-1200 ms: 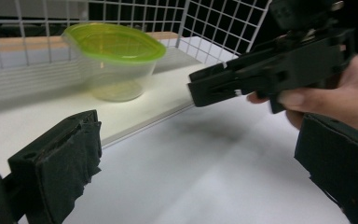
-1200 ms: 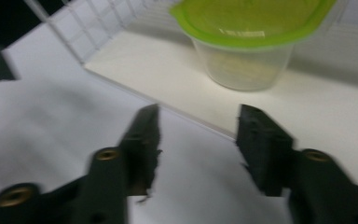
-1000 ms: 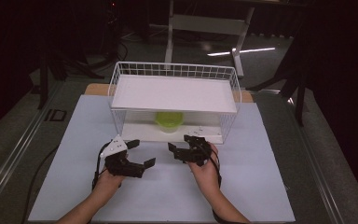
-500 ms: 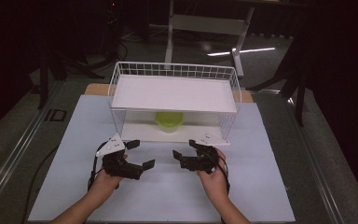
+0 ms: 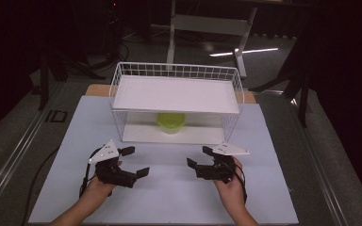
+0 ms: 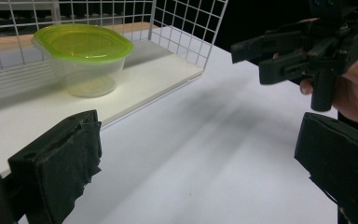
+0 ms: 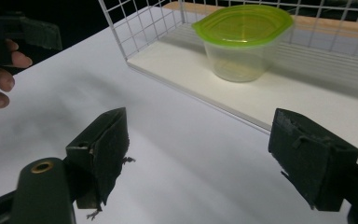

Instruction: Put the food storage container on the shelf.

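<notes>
Left tool (image 5: 135,162): jaws spread, empty, over white worktop (image 5: 169,197) at 7 o'clock. Right tool (image 5: 198,157): jaws spread, empty, at 5 o'clock. Lidded green-topped container (image 5: 171,122): upright on lower shelf of wire rack (image 5: 176,99), at 12 o'clock from both tools, well apart from them.

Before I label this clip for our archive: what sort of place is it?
Probably a lab or studio recording bench, not a home. A white mat-covered table sits in a dark room, bearing a white wire two-tier rack that holds a clear plastic tub with a green lid, staged like a test prop.
</notes>
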A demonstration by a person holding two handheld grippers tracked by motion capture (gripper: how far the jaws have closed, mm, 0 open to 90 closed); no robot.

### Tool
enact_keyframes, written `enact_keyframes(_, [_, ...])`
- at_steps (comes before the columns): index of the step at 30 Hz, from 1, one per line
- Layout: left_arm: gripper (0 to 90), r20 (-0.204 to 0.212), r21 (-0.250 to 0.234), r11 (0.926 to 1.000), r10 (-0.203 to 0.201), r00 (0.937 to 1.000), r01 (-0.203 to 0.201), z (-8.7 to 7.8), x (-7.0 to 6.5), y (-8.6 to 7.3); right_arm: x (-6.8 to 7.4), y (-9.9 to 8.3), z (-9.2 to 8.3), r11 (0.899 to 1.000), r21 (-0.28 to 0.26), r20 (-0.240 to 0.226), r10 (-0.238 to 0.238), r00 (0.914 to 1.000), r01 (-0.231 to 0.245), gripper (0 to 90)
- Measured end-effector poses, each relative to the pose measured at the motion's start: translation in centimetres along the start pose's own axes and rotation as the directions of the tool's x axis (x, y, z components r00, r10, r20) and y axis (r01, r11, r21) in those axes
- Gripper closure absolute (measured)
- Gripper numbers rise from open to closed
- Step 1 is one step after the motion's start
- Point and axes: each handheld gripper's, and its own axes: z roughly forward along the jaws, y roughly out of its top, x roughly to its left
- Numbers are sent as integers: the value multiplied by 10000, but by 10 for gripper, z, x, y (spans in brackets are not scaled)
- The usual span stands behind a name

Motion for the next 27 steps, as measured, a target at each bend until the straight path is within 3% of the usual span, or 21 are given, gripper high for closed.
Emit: enact_keyframes(27, [13, -367, 281, 9985, -464, 9982, 475, -39, 3, -32, -13, -29, -67, 9997, 26, 496, -230, 9985, 229, 199])
